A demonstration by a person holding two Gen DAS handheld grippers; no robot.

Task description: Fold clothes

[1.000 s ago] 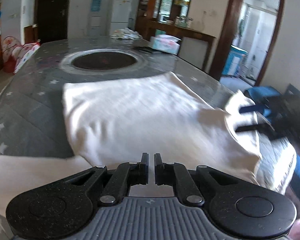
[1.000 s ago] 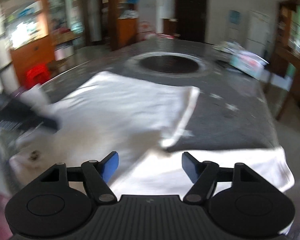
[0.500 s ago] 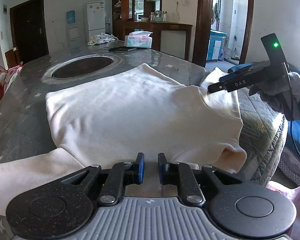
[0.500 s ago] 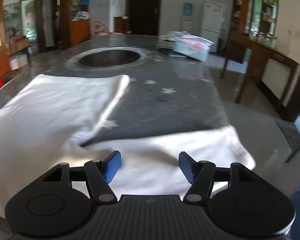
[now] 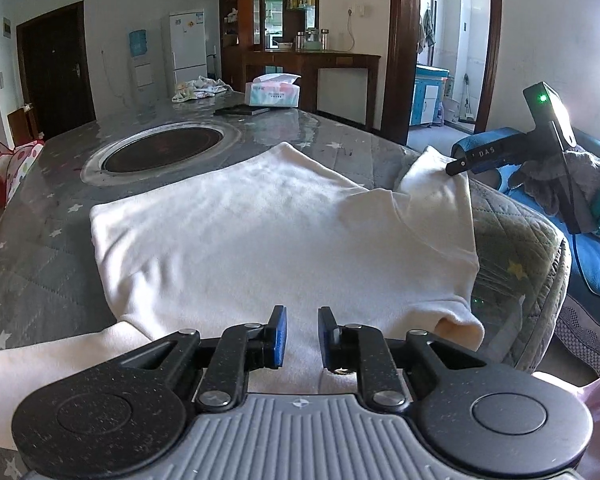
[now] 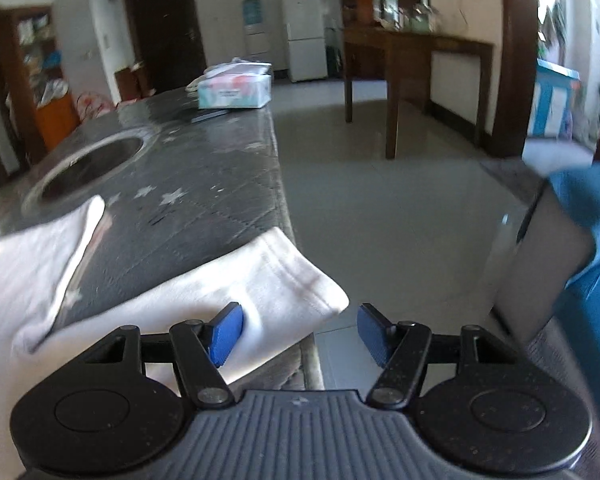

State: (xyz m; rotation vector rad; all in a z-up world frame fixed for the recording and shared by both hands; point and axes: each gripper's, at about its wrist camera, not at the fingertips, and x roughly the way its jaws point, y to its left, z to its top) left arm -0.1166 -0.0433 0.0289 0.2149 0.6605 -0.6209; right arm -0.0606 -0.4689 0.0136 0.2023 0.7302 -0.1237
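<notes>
So there's this cream long-sleeved top [image 5: 260,240] lying spread flat on the worktop [image 5: 40,248], which is covered in a grey quilted cloth with little stars, and the person is working both sleeves at once. The left gripper [image 5: 302,336] is hovering right over the near edge of the top, blue pads only a narrow gap apart with nothing pinched between them, so basically open but barely. The left sleeve [image 5: 48,356] is trailing off toward the near corner. Over on the other side, the right gripper [image 6: 296,334] is sitting with its jaws wide apart at the cuff end of the right sleeve [image 6: 260,292], which is poking just past the worktop's edge; one pad is over the fabric, the other is hanging over the floor. If I'm reading it right, the step is grabbing that sleeve to fold it in over the body. To do it well I'd shift the gripper inward a bit so both pads are straddling the cuff, pinch through both layers, then lift just enough to clear and carry it across without dragging the body out of square. There's a tissue box [image 5: 274,94] and a recessed burner [image 5: 164,152] farther back, well apart from all this.
</notes>
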